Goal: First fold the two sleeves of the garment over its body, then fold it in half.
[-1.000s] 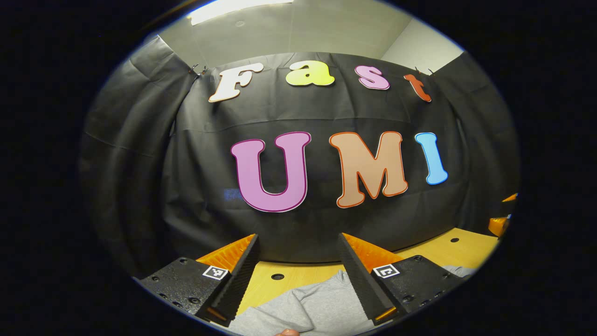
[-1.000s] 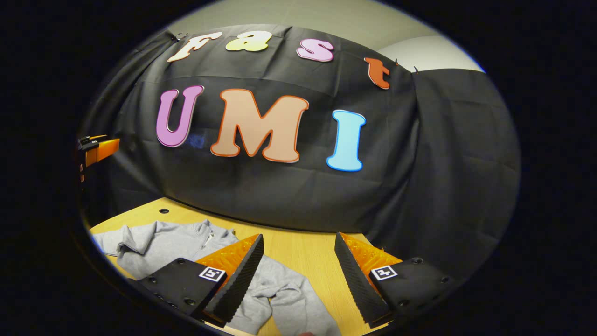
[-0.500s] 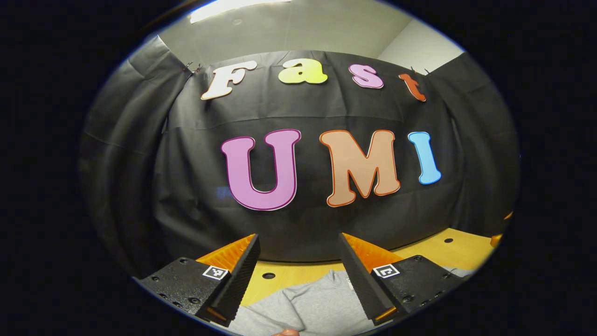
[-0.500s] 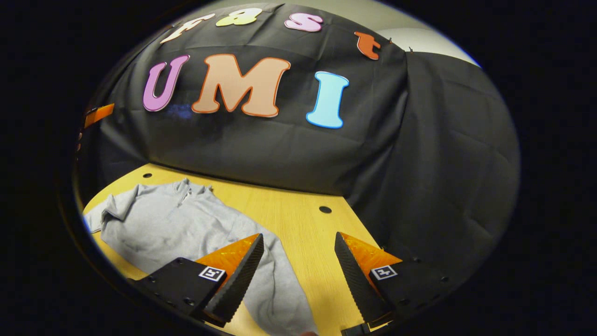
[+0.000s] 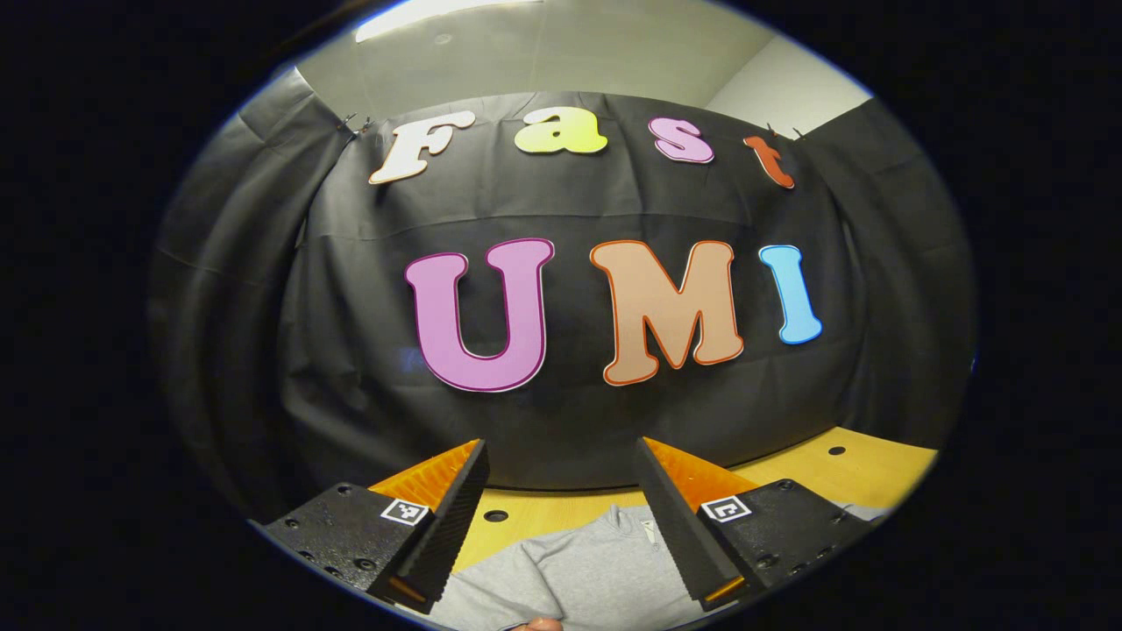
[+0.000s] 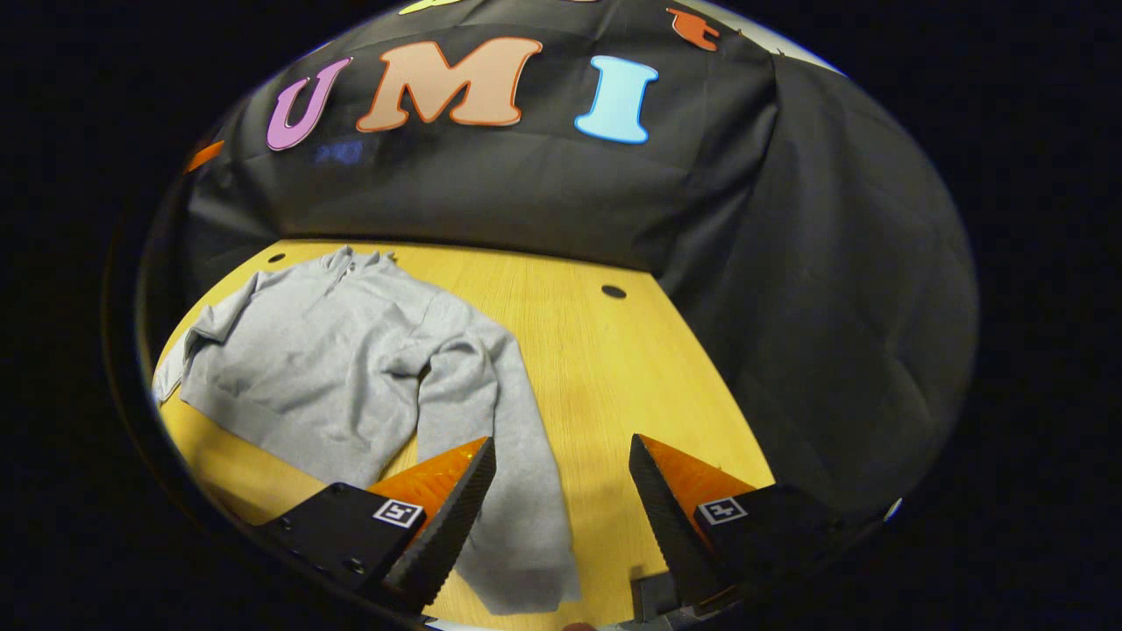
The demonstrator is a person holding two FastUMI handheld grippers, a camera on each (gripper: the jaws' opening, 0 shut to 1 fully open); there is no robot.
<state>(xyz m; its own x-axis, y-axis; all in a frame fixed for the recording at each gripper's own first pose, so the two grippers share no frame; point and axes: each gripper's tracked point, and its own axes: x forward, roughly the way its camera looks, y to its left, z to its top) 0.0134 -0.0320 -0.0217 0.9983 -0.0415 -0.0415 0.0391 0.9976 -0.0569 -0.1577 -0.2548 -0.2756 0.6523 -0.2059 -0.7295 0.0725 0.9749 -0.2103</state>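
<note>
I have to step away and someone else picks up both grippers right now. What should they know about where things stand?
Left gripper: open, holding nothing, above the grey sweatshirt near its collar.
Right gripper: open, holding nothing, above the lower end of one sleeve.
The sweatshirt lies flat on the wooden table, collar toward the black cloth wall. That sleeve hangs down alongside the body, unfolded; the other sleeve sits at the far side.
Done: nothing folded yet.
Left: fold both sleeves over the body, then fold in half.
</note>
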